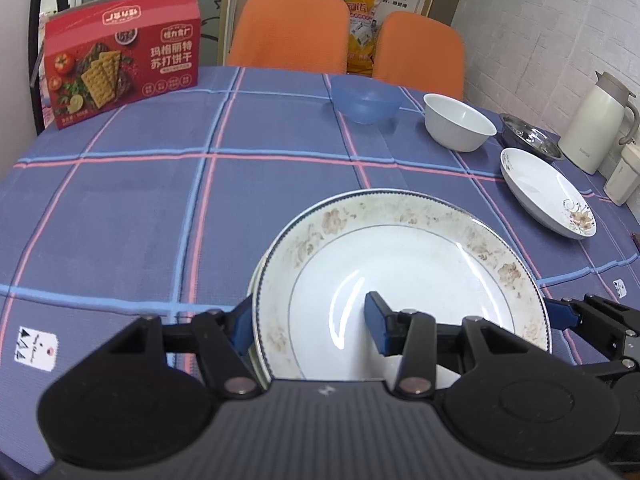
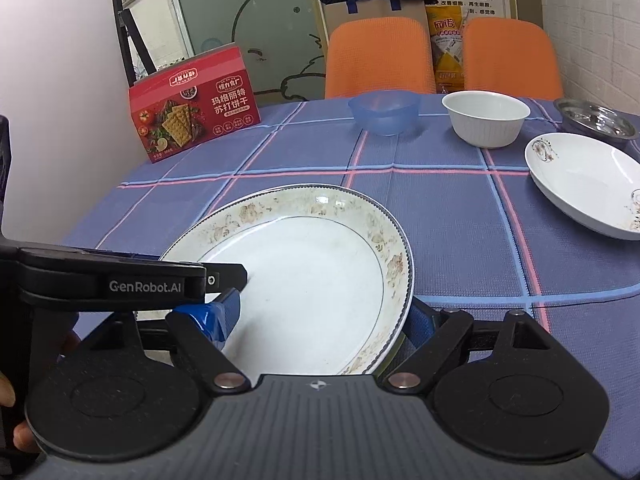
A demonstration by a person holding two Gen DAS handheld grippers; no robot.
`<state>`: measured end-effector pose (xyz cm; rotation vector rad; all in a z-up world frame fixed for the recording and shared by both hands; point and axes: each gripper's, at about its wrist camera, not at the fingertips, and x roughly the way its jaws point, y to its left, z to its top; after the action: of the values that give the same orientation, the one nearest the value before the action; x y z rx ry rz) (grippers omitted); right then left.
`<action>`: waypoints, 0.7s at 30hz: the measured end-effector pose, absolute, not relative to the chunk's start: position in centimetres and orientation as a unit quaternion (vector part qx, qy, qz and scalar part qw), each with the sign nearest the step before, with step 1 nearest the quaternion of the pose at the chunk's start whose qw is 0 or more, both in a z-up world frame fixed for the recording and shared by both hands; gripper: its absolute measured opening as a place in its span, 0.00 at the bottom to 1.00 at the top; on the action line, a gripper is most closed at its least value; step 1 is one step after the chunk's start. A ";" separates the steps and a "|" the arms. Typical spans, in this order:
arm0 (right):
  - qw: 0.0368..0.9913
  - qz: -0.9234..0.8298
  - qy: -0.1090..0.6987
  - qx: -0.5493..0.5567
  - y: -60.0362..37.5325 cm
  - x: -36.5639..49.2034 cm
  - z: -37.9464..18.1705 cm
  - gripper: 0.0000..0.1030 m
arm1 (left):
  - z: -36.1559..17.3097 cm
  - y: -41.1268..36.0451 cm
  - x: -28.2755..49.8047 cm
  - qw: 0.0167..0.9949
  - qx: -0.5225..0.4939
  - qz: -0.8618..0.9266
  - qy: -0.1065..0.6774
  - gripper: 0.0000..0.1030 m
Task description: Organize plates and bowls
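Both tools straddle the floral plate (image 1: 400, 264): left tool (image 1: 308, 324) and right tool (image 2: 324, 320) spread, unpinched.

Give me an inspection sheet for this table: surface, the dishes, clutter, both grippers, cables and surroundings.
Surface: round table under a blue checked tablecloth.
Job's things: floral plate near the front edge, seemingly atop another plate; blue plastic bowl, white bowl, steel bowl and a shallow white plate further back.
Clutter: red cracker box; cream jug.
Grippers: left gripper straddles the floral plate's left rim; right gripper straddles its right rim; both jaws spread, not clamped.
Cables: nothing seen.
Surroundings: two orange chairs, tiled wall, poster.
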<state>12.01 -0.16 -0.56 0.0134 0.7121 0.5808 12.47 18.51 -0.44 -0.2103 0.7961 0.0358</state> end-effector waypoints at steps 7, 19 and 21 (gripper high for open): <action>0.893 0.288 0.345 -0.002 -0.3 12.1 -0.7 0.68 | -0.6 19.1 12.5 0.914 -0.124 0.008 0.387 0.56; 0.919 0.264 0.288 -0.053 -0.1 11.2 1.2 0.68 | 1.4 19.3 11.9 0.927 -0.119 0.003 0.355 0.82; 0.920 0.265 0.287 -0.039 -0.6 11.5 1.5 0.68 | 2.5 19.2 11.5 0.937 -0.106 0.011 0.333 0.93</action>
<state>11.48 -0.64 1.45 -0.0806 0.5908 0.5438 11.48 19.24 2.47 -0.2165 0.6807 0.0234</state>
